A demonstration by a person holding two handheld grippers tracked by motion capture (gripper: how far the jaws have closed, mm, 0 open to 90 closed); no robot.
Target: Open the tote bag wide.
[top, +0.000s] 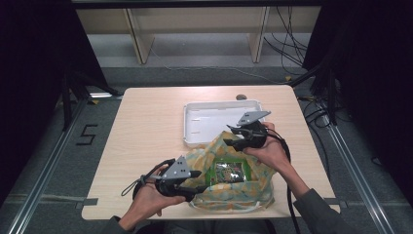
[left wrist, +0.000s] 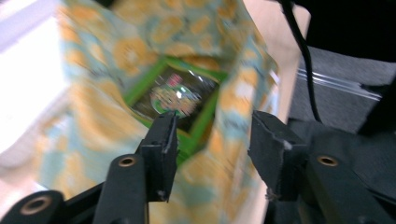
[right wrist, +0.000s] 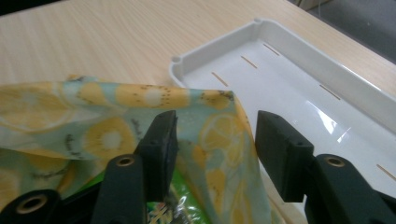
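Dark curtains and grey floor surround a pale wooden counter (top: 146, 126), where a white tray (top: 195, 117) sits toward the far edge. Just nearer than the tray, touching its near rim, lies a fruit-print bag (top: 229, 195), its mouth spread so a green packet (top: 233, 171) shows inside. The bag rests at the near right part of the counter, its long axis running roughly left to right along the near edge, and the mouth faces upward.

At the bag's near-left corner, the left claw (top: 195, 185) stands with its jaws wide apart; in the left gripper view the bag's edge (left wrist: 233, 154) lies between them, ungripped. At the bag's far corner beside the tray, the right claw (top: 234, 136) is likewise spread wide, and the right gripper view shows the bag's folded rim (right wrist: 219, 126) in the gap between its jaws.
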